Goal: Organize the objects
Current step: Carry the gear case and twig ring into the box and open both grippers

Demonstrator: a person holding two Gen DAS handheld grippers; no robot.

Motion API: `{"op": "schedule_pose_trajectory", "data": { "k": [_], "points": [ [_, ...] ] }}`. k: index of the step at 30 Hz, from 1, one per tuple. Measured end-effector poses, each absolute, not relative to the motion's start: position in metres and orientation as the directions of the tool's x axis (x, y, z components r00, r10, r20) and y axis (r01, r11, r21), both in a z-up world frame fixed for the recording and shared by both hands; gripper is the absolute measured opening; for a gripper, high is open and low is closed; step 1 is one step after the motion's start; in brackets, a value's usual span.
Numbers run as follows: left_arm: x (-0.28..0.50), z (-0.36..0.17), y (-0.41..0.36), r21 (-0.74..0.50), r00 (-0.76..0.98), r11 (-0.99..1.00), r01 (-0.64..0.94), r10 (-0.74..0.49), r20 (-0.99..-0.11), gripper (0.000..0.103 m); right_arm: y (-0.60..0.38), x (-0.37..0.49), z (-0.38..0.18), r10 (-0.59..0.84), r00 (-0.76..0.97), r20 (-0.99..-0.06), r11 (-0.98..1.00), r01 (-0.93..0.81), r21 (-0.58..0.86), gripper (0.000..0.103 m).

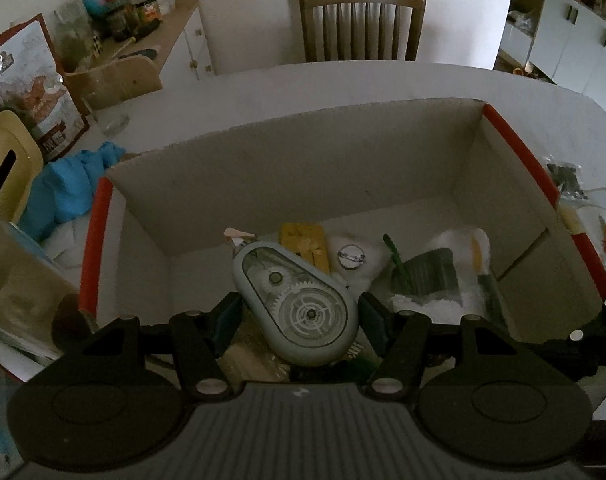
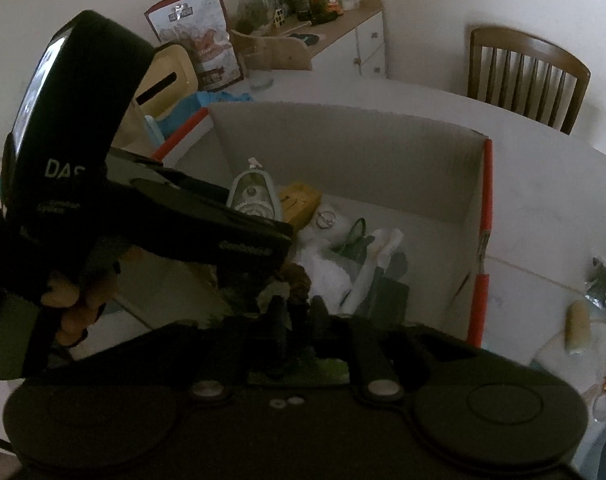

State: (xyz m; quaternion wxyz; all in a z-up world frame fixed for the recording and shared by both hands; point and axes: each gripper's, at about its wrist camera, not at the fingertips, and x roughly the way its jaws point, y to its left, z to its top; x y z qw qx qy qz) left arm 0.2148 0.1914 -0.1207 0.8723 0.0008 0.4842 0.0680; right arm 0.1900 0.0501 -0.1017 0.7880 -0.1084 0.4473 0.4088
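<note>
- Left wrist view: the left gripper (image 1: 299, 312) is seen poised over the open cardboard box (image 1: 303, 152), which stands on the white table (image 1: 383, 80).
- A grey-blue correction-tape dispenser (image 1: 295, 300) is seen between the two teal pads (image 1: 225, 318); the jaws are spread, and contact with the pads cannot be confirmed, so whether the dispenser is held or merely lies below them cannot be told.
- Deeper in the box, a yellow block (image 1: 305, 246), a round metal piece (image 1: 352, 257), a green stick (image 1: 397, 266) and white wrapped items (image 1: 455, 272) are seen on the floor.
- The step in hand is judged to be the placing of the dispenser in the box; next, the jaws would need to be cleared from it and the gripper lifted straight up, away from the near wall.
- Right wrist view: the right gripper (image 2: 299, 312) is seen low over the near side of the same box, its fingers close together in deep shadow; whether anything is pinched cannot be told.
- The left tool's black body crosses the left of this view, with the dispenser (image 2: 253, 196) at its tip, above the yellow block (image 2: 301, 200).
- Loose items are seen on the table at the far right, outside the box; these are judged to be awaiting collection.
</note>
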Motion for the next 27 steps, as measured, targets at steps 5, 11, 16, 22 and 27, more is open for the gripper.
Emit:
{"op": "schedule_pose_trajectory", "data": {
  "k": [5,11,16,22,27],
  "points": [
    [0.213,-0.122,0.19,0.064,0.524,0.992,-0.113,0.114,-0.844,0.064,0.051,0.19,-0.102,0.546,0.266,-0.795,0.647,-0.737,0.197,0.021],
    [0.21,-0.117,0.186,0.062,0.536,0.993,-0.1,0.106,-0.838,0.065,0.048,0.188,-0.101,0.549,0.268,-0.791,0.654,-0.727,0.208,0.032],
    [0.205,-0.113,0.183,0.047,0.542,0.993,-0.105,0.097,-0.835,0.065,0.042,0.185,-0.098,0.558,0.278,-0.782,0.657,-0.724,0.21,0.041],
    [0.198,-0.102,0.181,0.021,0.568,0.994,-0.108,0.079,-0.82,0.07,0.033,0.181,-0.093,0.58,0.285,-0.763,0.653,-0.722,0.226,0.049],
    [0.19,-0.093,0.177,0.009,0.584,0.995,-0.104,0.068,-0.809,0.071,0.028,0.175,-0.085,0.598,0.294,-0.745,0.646,-0.727,0.231,0.056]
  ]
}}
